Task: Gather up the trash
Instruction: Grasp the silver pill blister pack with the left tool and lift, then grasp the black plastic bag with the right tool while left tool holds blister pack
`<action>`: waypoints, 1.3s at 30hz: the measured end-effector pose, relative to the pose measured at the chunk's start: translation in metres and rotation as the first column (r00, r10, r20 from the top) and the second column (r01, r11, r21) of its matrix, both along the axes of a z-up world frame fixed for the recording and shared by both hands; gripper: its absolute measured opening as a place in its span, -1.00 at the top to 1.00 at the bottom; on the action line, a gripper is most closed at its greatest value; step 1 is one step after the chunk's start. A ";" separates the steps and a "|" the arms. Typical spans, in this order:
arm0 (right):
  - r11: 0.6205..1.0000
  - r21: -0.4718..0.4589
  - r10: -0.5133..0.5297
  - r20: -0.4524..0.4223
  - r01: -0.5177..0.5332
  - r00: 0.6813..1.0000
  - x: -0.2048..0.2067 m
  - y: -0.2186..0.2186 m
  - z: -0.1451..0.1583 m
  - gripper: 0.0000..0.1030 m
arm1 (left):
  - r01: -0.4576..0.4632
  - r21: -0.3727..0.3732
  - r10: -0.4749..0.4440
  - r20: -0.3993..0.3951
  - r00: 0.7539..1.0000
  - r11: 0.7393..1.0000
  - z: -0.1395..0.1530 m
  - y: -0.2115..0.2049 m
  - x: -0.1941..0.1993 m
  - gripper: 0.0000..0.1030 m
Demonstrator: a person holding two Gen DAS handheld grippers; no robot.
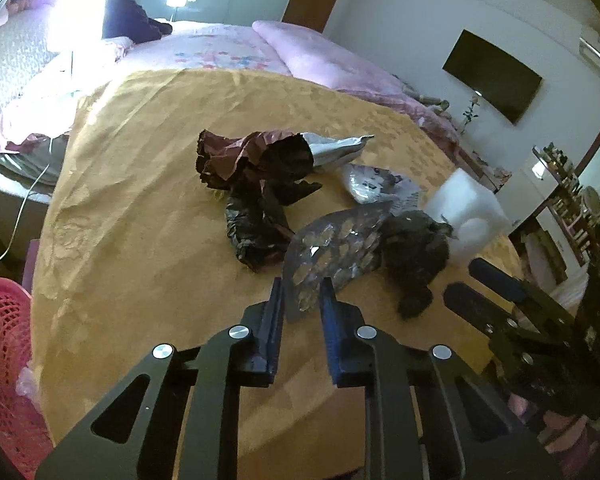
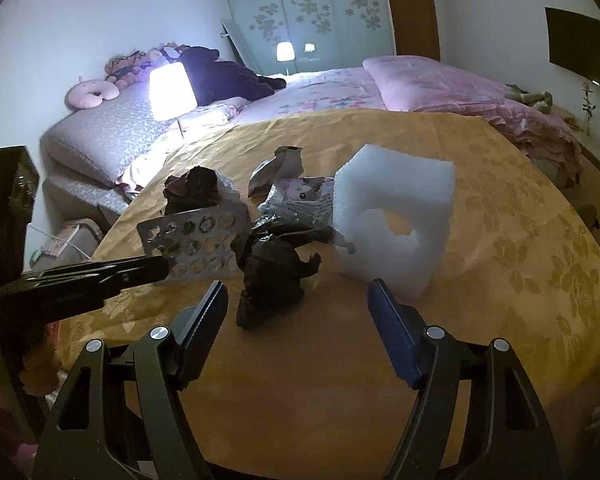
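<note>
The left gripper (image 1: 302,294) tilts downward, its fingers clamped on the near corner of the silver blister sheet (image 1: 332,252) on the yellow tablecloth (image 1: 140,208). The right gripper (image 2: 298,300) tilts down too, fingers spread wide, holding nothing. A crumpled black bag (image 2: 272,276) lies just ahead at twelve o'clock, a white foam block (image 2: 396,216) at one o'clock. A red basket (image 1: 4,360) sits at the table's edge at nine o'clock in the left view

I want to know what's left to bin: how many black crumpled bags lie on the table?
2: one black crumpled bag beside the foam block, another behind the blister sheet. More may be hidden.
</note>
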State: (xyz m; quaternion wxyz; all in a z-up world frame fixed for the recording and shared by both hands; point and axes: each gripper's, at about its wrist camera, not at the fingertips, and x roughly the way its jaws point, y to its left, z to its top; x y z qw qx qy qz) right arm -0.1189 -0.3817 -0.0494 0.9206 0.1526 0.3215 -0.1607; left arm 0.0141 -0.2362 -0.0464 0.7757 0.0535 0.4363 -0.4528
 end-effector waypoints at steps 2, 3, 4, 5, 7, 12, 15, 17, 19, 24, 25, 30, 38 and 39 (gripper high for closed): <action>1.000 -0.003 0.003 0.002 -0.003 1.000 0.000 0.001 0.001 -0.36 | -0.002 -0.005 0.002 -0.001 1.000 1.000 0.003 0.008 -0.003 0.68; 1.000 -0.005 0.007 0.003 -0.007 1.000 0.001 0.002 0.002 -0.36 | -0.006 -0.006 0.006 -0.002 1.000 1.000 0.004 0.015 -0.004 0.69; 1.000 -0.007 0.010 0.004 -0.010 1.000 0.000 0.002 0.003 -0.36 | -0.010 -0.005 0.010 -0.002 1.000 1.000 0.004 0.018 -0.005 0.69; 1.000 -0.010 0.013 0.004 -0.013 1.000 0.001 0.004 0.004 -0.36 | -0.015 -0.001 0.015 -0.002 1.000 1.000 0.005 0.025 -0.006 0.69; 1.000 -0.012 0.021 0.004 -0.021 1.000 0.002 0.007 0.004 -0.36 | -0.026 0.008 0.026 -0.001 1.000 1.000 0.006 0.035 -0.007 0.69; 0.999 -0.018 0.041 -0.009 -0.042 0.999 0.013 0.008 0.003 -0.36 | -0.069 0.024 0.069 0.000 0.998 0.997 0.009 0.061 -0.002 0.69; 0.998 -0.011 0.054 -0.017 -0.054 0.998 0.021 0.007 0.001 -0.36 | -0.095 0.024 0.095 -0.004 0.995 0.995 0.010 0.073 0.000 0.69; 0.998 -0.006 0.064 -0.026 -0.065 0.998 0.031 0.007 -0.002 -0.36 | -0.110 0.021 0.110 -0.009 0.994 0.994 0.009 0.078 0.003 0.69; 0.998 -0.005 0.069 -0.033 -0.069 0.997 0.039 0.007 -0.004 -0.36 | -0.119 0.017 0.120 -0.016 0.993 0.993 0.007 0.081 0.005 0.69; 0.997 -0.010 0.081 -0.053 -0.081 0.995 0.051 0.007 -0.009 -0.13 | -0.121 0.015 0.121 -0.015 0.993 0.993 0.006 0.082 0.006 0.69; 0.996 -0.009 0.083 -0.058 -0.083 0.995 0.053 0.007 -0.010 -0.04 | -0.120 0.015 0.121 -0.014 0.993 0.993 0.006 0.083 0.006 0.69; 0.996 -0.004 0.087 -0.063 -0.087 0.994 0.054 0.008 -0.010 0.19 | -0.119 0.016 0.119 -0.001 0.993 0.993 0.008 0.082 0.005 0.69; 0.994 0.003 0.107 -0.035 -0.107 0.994 0.044 0.018 -0.001 0.27 | -0.126 -0.001 0.126 0.013 0.992 0.992 0.017 0.086 0.002 0.70; 0.994 0.004 0.111 -0.030 -0.111 0.993 0.043 0.020 0.001 0.27 | -0.128 -0.003 0.128 0.015 0.992 0.992 0.018 0.086 0.002 0.70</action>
